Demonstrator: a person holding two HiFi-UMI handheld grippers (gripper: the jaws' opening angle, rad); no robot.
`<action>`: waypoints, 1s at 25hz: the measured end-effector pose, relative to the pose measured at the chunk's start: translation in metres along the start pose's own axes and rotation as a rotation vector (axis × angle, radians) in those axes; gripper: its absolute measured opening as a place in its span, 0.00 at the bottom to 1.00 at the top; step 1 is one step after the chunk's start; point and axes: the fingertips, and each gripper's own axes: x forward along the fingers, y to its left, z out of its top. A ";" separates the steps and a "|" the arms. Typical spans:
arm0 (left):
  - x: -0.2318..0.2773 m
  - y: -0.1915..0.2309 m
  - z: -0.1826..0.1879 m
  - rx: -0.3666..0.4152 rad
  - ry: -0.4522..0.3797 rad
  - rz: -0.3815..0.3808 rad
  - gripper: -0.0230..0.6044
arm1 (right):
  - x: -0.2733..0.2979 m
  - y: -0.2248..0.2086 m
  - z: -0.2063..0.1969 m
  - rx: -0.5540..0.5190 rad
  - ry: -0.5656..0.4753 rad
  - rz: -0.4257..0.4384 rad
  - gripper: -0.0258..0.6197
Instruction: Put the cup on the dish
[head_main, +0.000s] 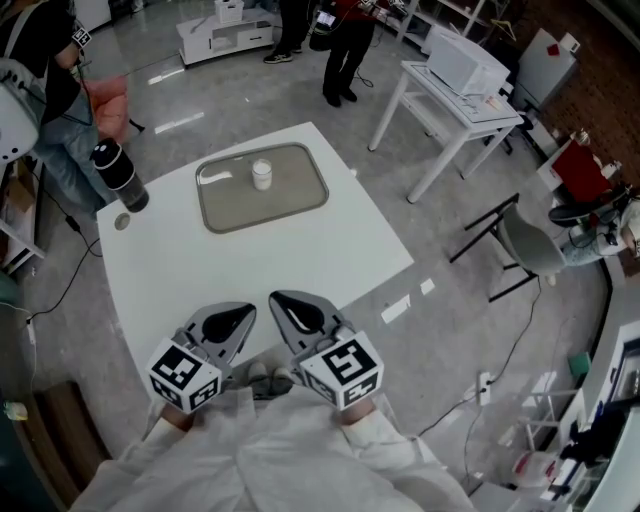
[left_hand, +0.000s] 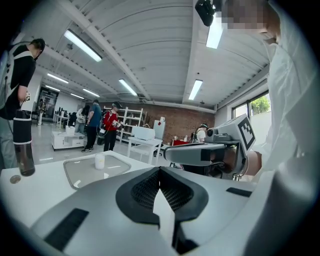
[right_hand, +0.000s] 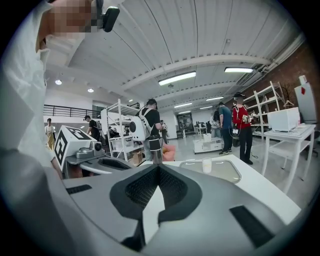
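Holds the left hand-held gripper (head_main: 240, 315) and the right hand-held gripper (head_main: 285, 305) side by side at the near edge of the tabletop (head_main: 300, 262), close to the body, both with jaws pressed together and nothing between them. Finds the cup (head_main: 262, 174) upright and well apart from both, at the far side, standing inside the grey dish (head_main: 300, 195), a little left of its middle. Looks, judged from that, like a goal already met. Leaves little to go wrong while resting here; puts the danger in any further reach. Risks knocking so small and light a cup over with closed jaws brought in across the dish, or shoving it toward the rim. Risks pinching it off-centre and tilting it through a late or uneven opening. Risks dragging the shallow dish along the smooth tabletop by catching its near rim on a low approach. Calls for care on the far left too, with a tall dark bottle (head_main: 120, 175) and a small round disc (head_main: 122, 222) near the tabletop's corner, both in the way of a wide swing by the left sleeve. Cannot tell from here about any liquid in the cup, so counts a spill as possible and no more.
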 end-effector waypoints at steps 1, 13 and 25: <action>-0.001 0.001 -0.001 0.001 0.003 0.002 0.05 | 0.002 0.002 0.000 0.000 0.001 0.003 0.06; 0.001 0.011 0.003 -0.012 -0.012 0.029 0.05 | 0.005 -0.003 0.006 0.004 -0.025 -0.017 0.06; 0.006 0.011 0.003 -0.011 -0.015 0.023 0.05 | -0.002 -0.007 0.001 -0.015 0.008 -0.007 0.06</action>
